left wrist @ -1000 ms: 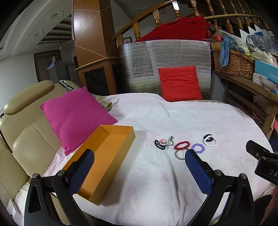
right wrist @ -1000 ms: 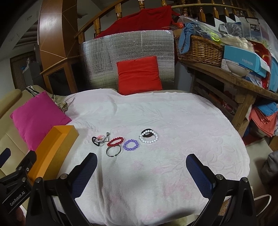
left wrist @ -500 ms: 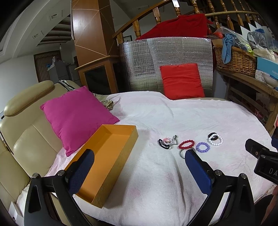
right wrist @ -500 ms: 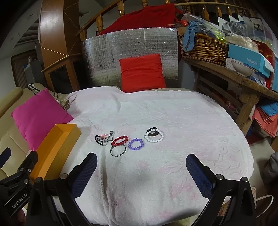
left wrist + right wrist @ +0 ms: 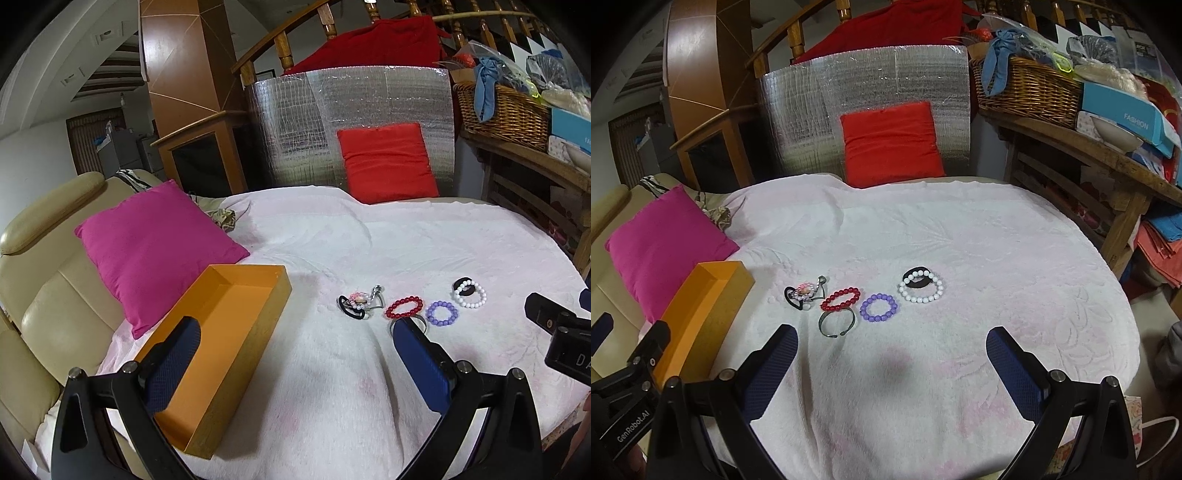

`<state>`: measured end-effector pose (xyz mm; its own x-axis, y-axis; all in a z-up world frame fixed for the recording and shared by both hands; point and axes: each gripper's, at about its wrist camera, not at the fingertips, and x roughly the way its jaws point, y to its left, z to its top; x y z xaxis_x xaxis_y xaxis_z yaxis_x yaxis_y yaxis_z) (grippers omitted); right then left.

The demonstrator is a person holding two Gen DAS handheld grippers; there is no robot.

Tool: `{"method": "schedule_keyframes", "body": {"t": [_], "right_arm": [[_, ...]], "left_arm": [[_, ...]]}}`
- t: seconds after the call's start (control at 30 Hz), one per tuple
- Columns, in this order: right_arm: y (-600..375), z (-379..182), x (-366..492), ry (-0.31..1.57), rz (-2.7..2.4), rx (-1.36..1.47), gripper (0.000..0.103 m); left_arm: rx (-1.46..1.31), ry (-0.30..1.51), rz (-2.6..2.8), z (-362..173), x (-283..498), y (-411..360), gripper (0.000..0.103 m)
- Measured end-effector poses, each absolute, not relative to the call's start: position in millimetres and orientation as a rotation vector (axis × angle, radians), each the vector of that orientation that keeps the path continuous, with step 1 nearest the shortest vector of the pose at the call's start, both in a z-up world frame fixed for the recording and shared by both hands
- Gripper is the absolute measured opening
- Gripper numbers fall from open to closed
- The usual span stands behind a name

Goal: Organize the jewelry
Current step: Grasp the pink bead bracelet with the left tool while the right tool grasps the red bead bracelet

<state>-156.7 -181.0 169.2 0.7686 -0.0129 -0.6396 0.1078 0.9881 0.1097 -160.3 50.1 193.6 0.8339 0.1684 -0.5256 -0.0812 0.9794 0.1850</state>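
Observation:
Several pieces of jewelry lie in a row on the white blanket [image 5: 960,258]: a black hair tie with pink charm [image 5: 802,292], a red bead bracelet [image 5: 840,298], a metal bangle [image 5: 836,324], a purple bead bracelet [image 5: 878,308], a white bead bracelet over a black band [image 5: 921,285]. An empty orange box [image 5: 225,332] stands to their left, also in the right wrist view [image 5: 701,314]. My left gripper [image 5: 295,332] is open, hovering between box and jewelry [image 5: 404,307]. My right gripper [image 5: 892,341] is open, just short of the row.
A magenta pillow [image 5: 151,243] leans on the beige sofa [image 5: 44,295] at the left. A red cushion [image 5: 890,142] rests against a silver foil panel at the back. A wooden shelf [image 5: 1089,147] with a wicker basket [image 5: 1027,88] stands at the right.
Both grippers have shifted slightly; the jewelry appears a little further right and lower in each view. Nothing was picked up.

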Motion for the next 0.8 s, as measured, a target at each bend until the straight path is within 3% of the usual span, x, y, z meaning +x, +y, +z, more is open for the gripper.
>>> {"method": "schedule_keyframes", "body": {"t": [0.27, 0.47, 0.6, 0.67, 0.8], "right_arm": [[-231, 136, -114, 0.71, -0.003, 0.252, 0.103], [-258, 98, -76, 0.81, 0.136, 0.393, 0.102], [-254, 72, -47, 0.921, 0.173, 0.423, 0.078], [-258, 60, -34, 0.961, 0.173, 0.477, 0.072], [-259, 53, -16, 0.985, 0.22, 0.556, 0.071]], "left_arm": [[0.098, 0.612, -0.03, 143, -98, 55, 0.103], [0.066, 0.741, -0.096, 88, -60, 63, 0.103], [0.105, 0.807, -0.088, 70, -44, 60, 0.103], [0.097, 0.815, -0.094, 69, -40, 60, 0.103], [0.068, 0.849, -0.113, 68, -28, 63, 0.103]]}}
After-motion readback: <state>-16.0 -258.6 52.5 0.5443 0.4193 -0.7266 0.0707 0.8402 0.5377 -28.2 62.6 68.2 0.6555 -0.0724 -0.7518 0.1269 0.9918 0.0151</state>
